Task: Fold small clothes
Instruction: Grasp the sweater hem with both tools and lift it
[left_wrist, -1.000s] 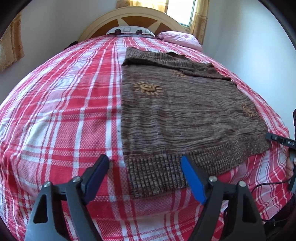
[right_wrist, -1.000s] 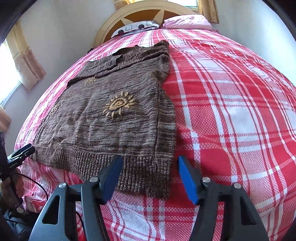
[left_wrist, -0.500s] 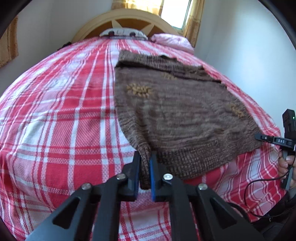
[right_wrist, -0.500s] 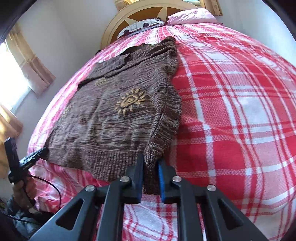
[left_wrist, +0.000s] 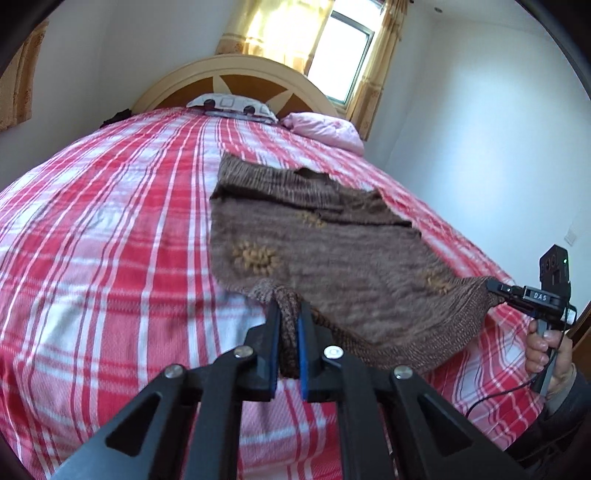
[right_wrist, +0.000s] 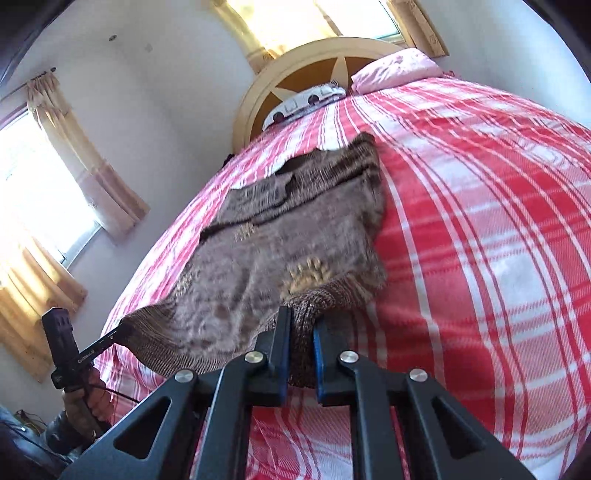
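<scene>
A brown knitted sweater (left_wrist: 325, 243) with tan sun patterns lies on the red plaid bed (left_wrist: 110, 236). My left gripper (left_wrist: 289, 314) is shut on the ribbed hem at its near left corner, which is lifted off the bed. In the right wrist view the same sweater (right_wrist: 280, 236) stretches away, and my right gripper (right_wrist: 301, 325) is shut on the hem's near right corner, also raised. The hem sags between the two corners. Each gripper shows in the other's view: the right gripper (left_wrist: 496, 286) at the far hem corner, the left gripper (right_wrist: 118, 330) likewise.
A wooden headboard (left_wrist: 236, 74) and pillows (left_wrist: 325, 127) stand at the far end of the bed. Curtained windows (right_wrist: 44, 192) are on the walls. A hand (left_wrist: 546, 350) grips the other handle near the bed's right edge, with a cable trailing.
Both grippers went from open around the hem corners to shut on them. Both have since risen, pulling the hem up off the bed and tilting the views upward.
</scene>
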